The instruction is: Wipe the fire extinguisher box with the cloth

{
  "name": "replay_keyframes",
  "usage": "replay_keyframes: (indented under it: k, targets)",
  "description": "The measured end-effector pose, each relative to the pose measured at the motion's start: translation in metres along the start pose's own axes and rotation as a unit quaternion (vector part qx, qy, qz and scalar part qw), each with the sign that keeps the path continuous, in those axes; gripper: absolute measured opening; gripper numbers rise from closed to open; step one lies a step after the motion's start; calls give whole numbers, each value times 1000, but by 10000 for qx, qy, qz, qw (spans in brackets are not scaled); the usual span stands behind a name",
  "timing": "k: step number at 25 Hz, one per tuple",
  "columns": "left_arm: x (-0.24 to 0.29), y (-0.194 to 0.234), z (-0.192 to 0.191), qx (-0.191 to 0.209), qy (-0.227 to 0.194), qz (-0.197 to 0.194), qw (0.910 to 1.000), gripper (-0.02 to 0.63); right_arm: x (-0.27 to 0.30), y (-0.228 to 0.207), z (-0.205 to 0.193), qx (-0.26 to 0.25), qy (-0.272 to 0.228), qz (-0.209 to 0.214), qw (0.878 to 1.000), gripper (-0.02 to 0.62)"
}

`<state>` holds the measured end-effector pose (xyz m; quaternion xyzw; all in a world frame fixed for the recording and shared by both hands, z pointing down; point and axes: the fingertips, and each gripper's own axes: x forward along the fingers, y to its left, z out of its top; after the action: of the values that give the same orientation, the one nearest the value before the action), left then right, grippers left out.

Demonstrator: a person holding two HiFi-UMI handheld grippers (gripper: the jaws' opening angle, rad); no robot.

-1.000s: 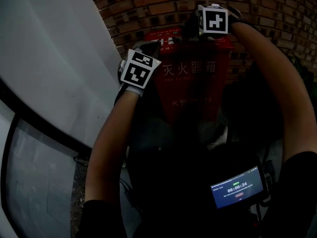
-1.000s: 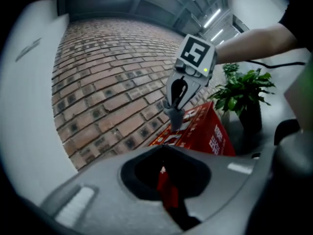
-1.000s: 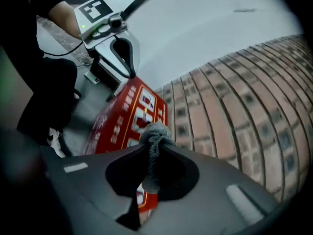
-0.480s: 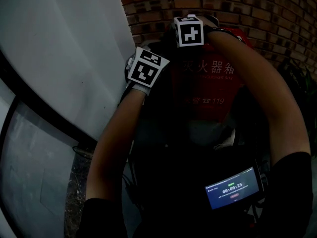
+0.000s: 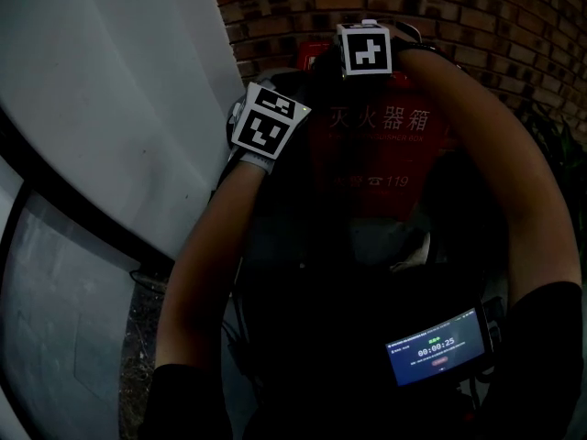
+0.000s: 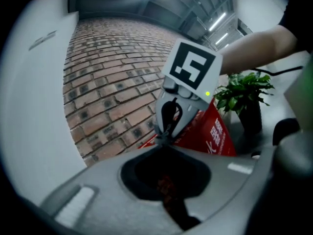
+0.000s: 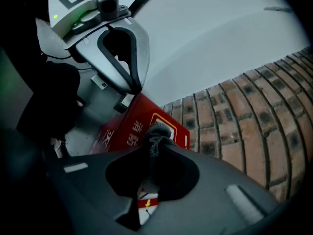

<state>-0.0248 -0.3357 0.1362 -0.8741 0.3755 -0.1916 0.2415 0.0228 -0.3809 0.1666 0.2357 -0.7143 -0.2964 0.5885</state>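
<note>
The cloth (image 7: 155,142) is clamped in the closed right tool (image 7: 155,131) and is held at the top edge of the red fire extinguisher box (image 7: 122,129), which is set against the brick wall (image 7: 244,116). The left tool (image 6: 160,148) is closed on nothing, at the box's upper corner.

Box (image 5: 381,163) against brick wall (image 5: 477,16), plant (image 6: 244,89) on its R.

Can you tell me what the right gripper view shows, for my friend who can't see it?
The right hand-held gripper pinches a bunched dark grey cloth in front of a red fire extinguisher box. The left hand-held gripper shows at upper left, and a brick wall fills the right.
</note>
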Motion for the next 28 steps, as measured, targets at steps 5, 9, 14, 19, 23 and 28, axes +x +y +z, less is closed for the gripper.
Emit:
replay_keyframes:
  k: [5,9,14,19,23,28]
  targets:
    - [14,-24,21,50,-65,-98,9999,3,-20,15,-58,253,283,87,9992,25]
    - [27,-45,34,100,-113,-179,9997,3,-41,21,-111,516,495,-75,9974,25]
    - [41,-67,51,-72,-222,-289,9993,3,-64,30,-155,526,459,-365,9969,25]
    - [50,-87,63,-68,-222,-413,9989,3,-82,45,-199,654,865,-309,9936,25]
    - [51,-94,63,-55,-214,-460,9987,3,-93,48,-211,573,901,-390,9935,25]
    - [46,-90,61,-20,-232,-429,9988,3,-103,50,-231,437,1272,-304,9904,25]
